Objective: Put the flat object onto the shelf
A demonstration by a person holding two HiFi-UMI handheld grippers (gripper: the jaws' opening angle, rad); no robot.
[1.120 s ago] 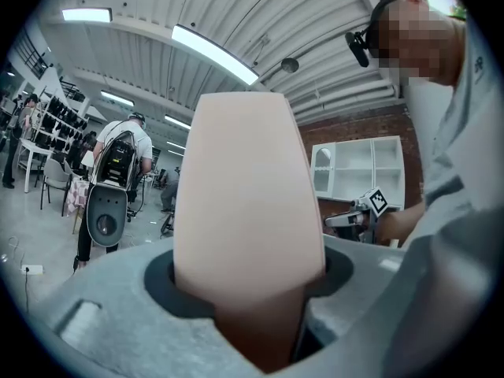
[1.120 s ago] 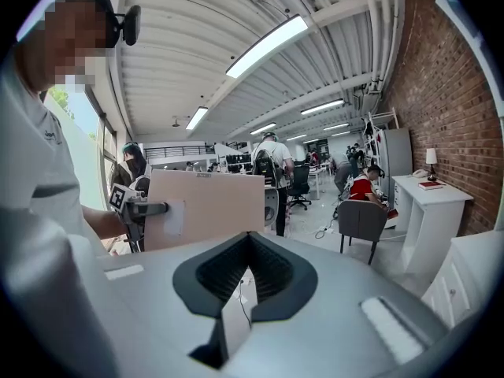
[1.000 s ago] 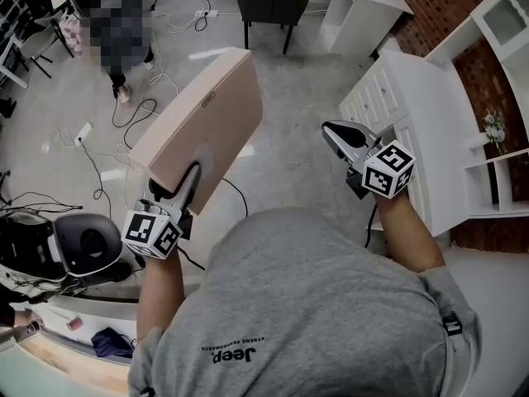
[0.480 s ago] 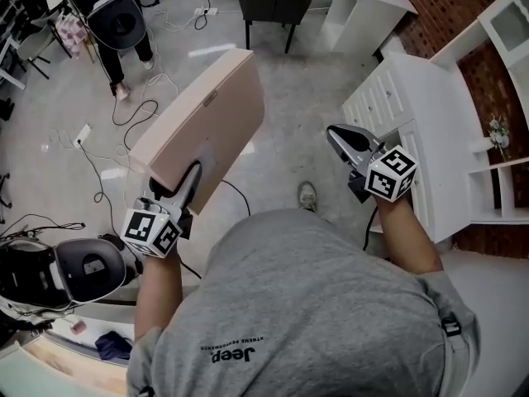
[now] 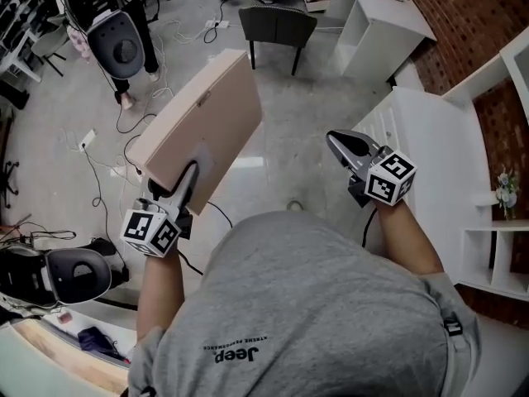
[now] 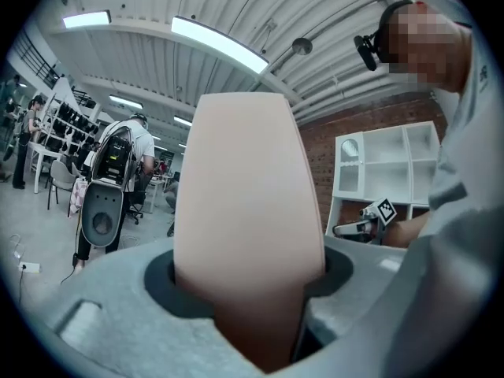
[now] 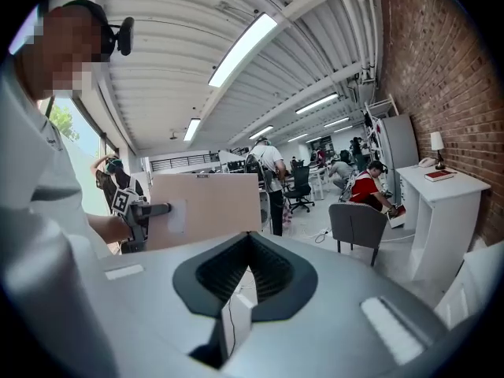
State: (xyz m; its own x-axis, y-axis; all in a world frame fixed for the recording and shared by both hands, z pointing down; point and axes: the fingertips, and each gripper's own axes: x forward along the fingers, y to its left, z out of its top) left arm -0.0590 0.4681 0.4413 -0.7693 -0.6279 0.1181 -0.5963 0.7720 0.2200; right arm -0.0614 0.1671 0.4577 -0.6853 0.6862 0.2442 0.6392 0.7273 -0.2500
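The flat object is a wide, thin beige box (image 5: pixel 202 122). It tilts up and away from my left gripper (image 5: pixel 192 179), which is shut on its near lower edge. In the left gripper view the box (image 6: pixel 248 211) fills the middle, wedged between the jaws of that gripper (image 6: pixel 250 290). My right gripper (image 5: pixel 337 141) is held out at the same height, shut and empty; its own view shows the jaws meeting at the tip (image 7: pixel 250 236) and the box (image 7: pixel 205 207) off to the left. The white shelf unit (image 5: pixel 496 246) stands at the right edge, beside a white cabinet (image 5: pixel 430 155).
A dark chair (image 5: pixel 277 23) and a white desk (image 5: pixel 380 11) stand ahead on the grey floor. Cables (image 5: pixel 107 155) trail across the floor at the left. A person with a machine (image 5: pixel 116 44) is at the top left, and a black device (image 5: pixel 70 271) sits at the lower left.
The whole view has slid: floor, chair and white cabinet have shifted in the picture as the person walks forward. Both grippers keep their place before the body, and the box stays in the left one.
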